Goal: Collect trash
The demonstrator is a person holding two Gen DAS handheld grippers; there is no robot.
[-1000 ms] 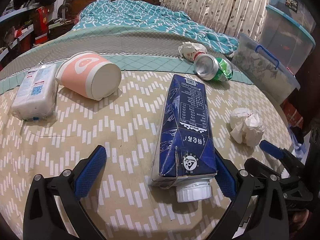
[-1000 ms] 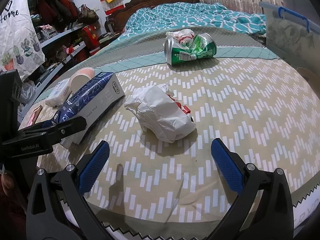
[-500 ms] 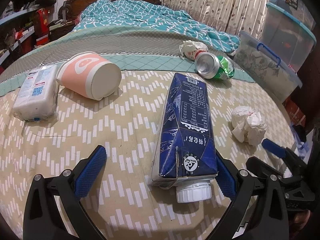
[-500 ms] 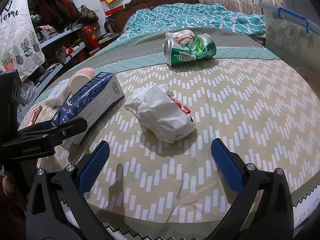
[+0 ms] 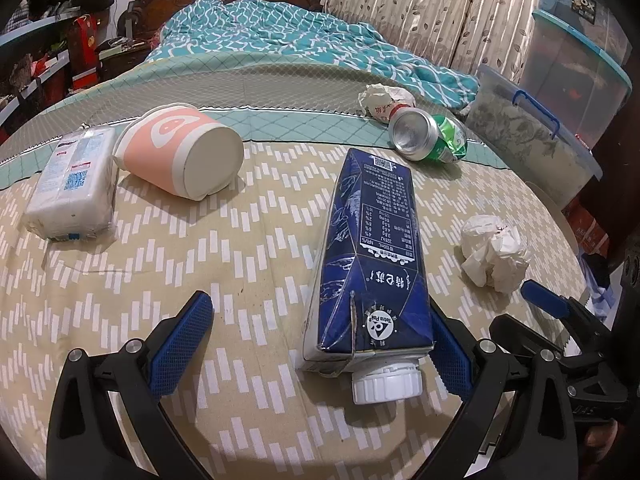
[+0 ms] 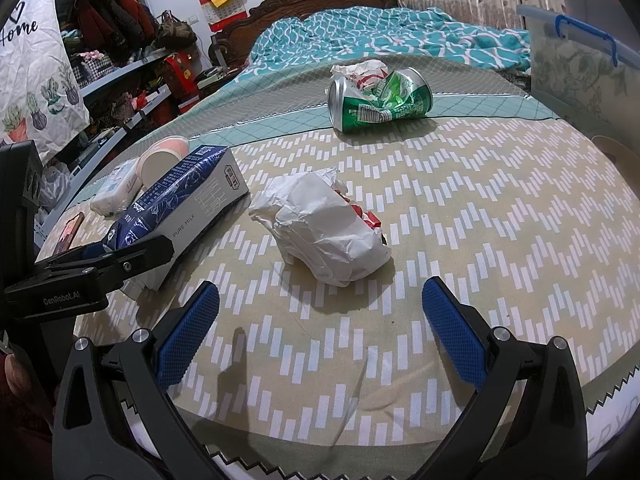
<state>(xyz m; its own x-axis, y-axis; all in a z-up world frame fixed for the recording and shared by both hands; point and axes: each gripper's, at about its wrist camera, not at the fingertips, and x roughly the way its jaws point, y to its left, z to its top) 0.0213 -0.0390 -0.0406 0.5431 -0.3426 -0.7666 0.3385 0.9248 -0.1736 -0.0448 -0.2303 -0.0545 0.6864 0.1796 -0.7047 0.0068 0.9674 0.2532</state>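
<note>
Left gripper [image 5: 316, 344] spread wide around milk carton [image 5: 370, 256], nothing clamped; right gripper [image 6: 320, 328] spread wide, empty, crumpled wrapper [image 6: 324, 228] ahead.

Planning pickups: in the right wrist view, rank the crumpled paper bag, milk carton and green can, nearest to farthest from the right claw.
1. Crumpled paper bag, just ahead of the right claw.
2. Milk carton, left, beside the left claw.
3. Green can, far back.

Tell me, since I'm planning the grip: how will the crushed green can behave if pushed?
The green can lies on its side, so it may roll, though its dented body probably makes that uneven. Crumpled, it's likely empty and light. The soft bedcover may slow it.
</note>
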